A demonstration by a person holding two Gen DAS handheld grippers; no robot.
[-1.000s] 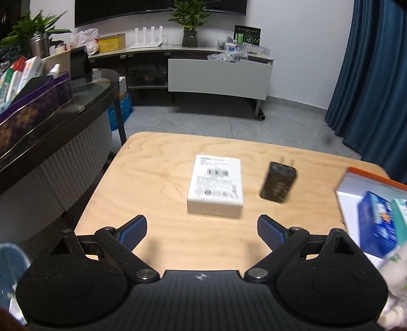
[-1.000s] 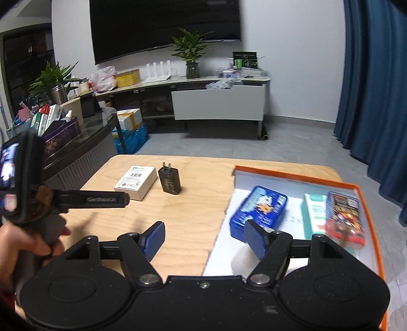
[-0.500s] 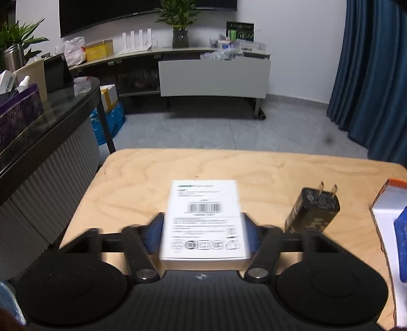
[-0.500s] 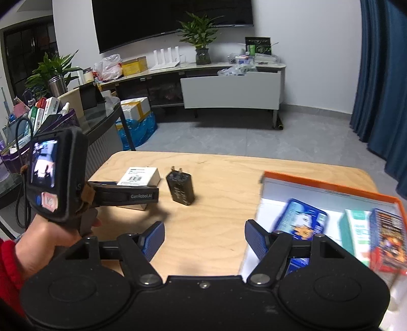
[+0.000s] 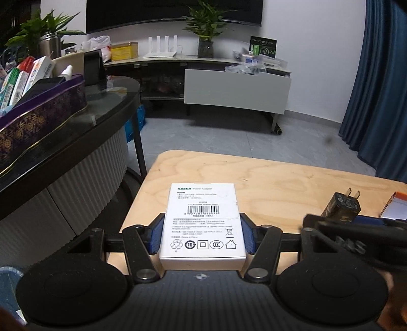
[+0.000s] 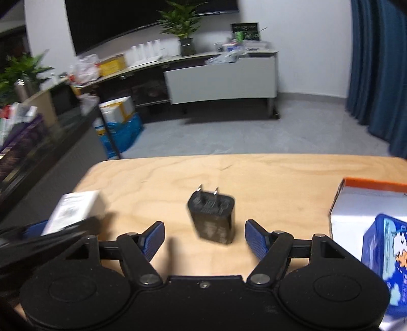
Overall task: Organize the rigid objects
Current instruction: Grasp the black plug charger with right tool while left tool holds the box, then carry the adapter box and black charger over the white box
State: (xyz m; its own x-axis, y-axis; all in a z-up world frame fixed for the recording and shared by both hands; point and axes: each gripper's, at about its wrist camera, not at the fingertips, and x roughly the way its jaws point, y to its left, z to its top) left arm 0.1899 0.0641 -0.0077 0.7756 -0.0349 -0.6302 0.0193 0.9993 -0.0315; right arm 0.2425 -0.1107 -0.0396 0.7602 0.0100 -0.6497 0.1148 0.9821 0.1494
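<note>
At the far left of the left wrist view a dark glass-topped side table point(image 5: 76, 119) carries a purple patterned tin point(image 5: 38, 119) stuffed with small packages, and behind it a low media shelf point(image 5: 203, 63) runs along the white wall with a potted plant point(image 5: 207, 23) on top. Nearer, the pale wooden counter point(image 5: 279, 183) holds the task's things. The left gripper point(image 5: 202, 233) is clamped on the white adapter box point(image 5: 202, 221), its blue pads pressed against the box's two long sides, the printed barcode face turned up; the box sits at the counter's left part, close to the near-left edge. To the right of it lies the black charger plug point(image 5: 342, 207), prongs pointing away toward the room, partly covered in this view by the dark, blurred body of the other tool. In the right wrist view the same black charger plug point(image 6: 212, 220) lies on the counter between the fingers of the right gripper point(image 6: 203, 240), which stands wide apart with clear gaps on both sides and grips nothing. Farther right an orange-rimmed white tray point(image 6: 356, 203) rests on the counter, with a blue tin point(image 6: 384, 257) lying in it at the frame's edge. Blue curtains point(image 6: 376, 63) hang along the right wall.
</note>
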